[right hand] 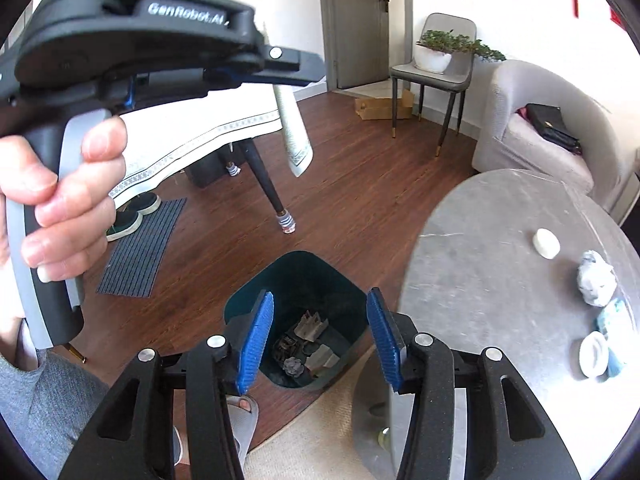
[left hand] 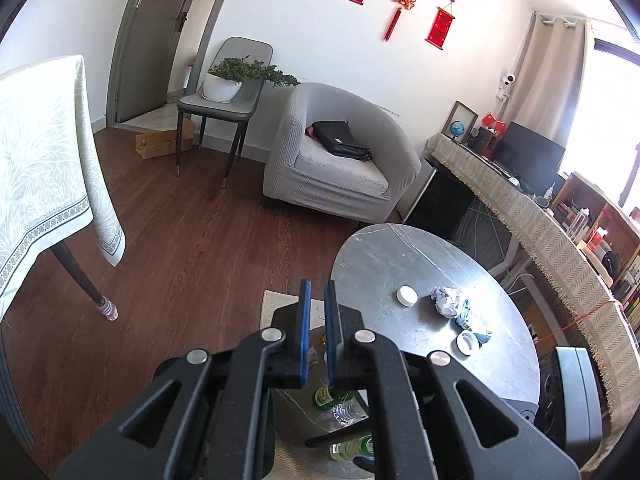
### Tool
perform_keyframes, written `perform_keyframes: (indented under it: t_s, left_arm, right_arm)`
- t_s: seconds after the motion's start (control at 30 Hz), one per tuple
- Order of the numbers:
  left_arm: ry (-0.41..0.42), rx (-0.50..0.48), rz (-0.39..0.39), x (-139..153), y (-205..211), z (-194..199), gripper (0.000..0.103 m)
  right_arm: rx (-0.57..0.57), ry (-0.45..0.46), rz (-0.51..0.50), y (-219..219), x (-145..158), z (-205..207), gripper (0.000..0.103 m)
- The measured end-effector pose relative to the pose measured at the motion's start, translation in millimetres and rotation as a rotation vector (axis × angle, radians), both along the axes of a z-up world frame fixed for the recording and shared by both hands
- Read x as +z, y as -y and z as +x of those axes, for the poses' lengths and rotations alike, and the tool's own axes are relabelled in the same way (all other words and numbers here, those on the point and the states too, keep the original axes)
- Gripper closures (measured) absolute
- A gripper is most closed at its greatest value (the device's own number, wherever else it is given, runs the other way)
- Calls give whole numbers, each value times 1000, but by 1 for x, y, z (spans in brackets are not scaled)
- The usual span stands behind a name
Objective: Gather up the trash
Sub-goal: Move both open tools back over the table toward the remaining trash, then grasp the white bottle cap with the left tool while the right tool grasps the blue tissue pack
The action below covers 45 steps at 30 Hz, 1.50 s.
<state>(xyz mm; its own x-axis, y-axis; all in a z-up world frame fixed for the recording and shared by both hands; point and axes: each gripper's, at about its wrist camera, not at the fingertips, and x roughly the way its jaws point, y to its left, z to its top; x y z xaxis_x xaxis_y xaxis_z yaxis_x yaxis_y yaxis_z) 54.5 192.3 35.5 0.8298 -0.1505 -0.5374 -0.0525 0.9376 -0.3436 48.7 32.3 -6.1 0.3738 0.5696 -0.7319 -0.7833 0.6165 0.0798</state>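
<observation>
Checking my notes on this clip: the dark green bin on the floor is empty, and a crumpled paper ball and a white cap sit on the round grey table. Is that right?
Not quite. The bin is not empty: the right wrist view shows scraps and a crumpled wad at its bottom. The rest holds: the crumpled paper ball and the white cap sit on the round grey table.
</observation>
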Motion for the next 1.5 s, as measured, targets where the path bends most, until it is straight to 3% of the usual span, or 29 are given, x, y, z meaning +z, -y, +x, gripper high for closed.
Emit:
perform_keyframes:
  t_s: [0.2, 0.33, 0.43, 0.67, 0.8, 0.97, 1.1, 1.23, 1.5]
  left_arm:
    - [-6, -59, -5, -3, 37, 17, 89]
    - [-9, -139, 10, -5, 72, 28, 72]
    - [-13, -208, 62, -10, 102, 33, 59]
    - [-77, -350, 202, -35, 162, 46, 48]
    - [-102, -401, 265, -49, 185, 55, 40]
    - [-142, -431, 288, -67, 205, 65, 38]
    - [-167, -454, 315, -79, 225, 74, 38]
    - [-164, -462, 360, -86, 241, 78, 38]
    - [-182, -485, 339, -92, 265, 89, 40]
  right_arm:
    - [-107, 13, 8, 55, 6, 18, 54]
    - [-179, 20, 2, 89, 6, 30, 54]
    - [-230, 19, 3, 115, 7, 38, 54]
    - [-338, 17, 27, 173, 5, 52, 54]
    - [-395, 22, 22, 206, 4, 62, 41]
    - [-467, -4, 35, 244, -4, 79, 31]
    - [-511, -38, 30, 264, -16, 93, 31]
    - [-513, -51, 25, 272, -22, 101, 31]
    - [-442, -70, -4, 272, -30, 102, 31]
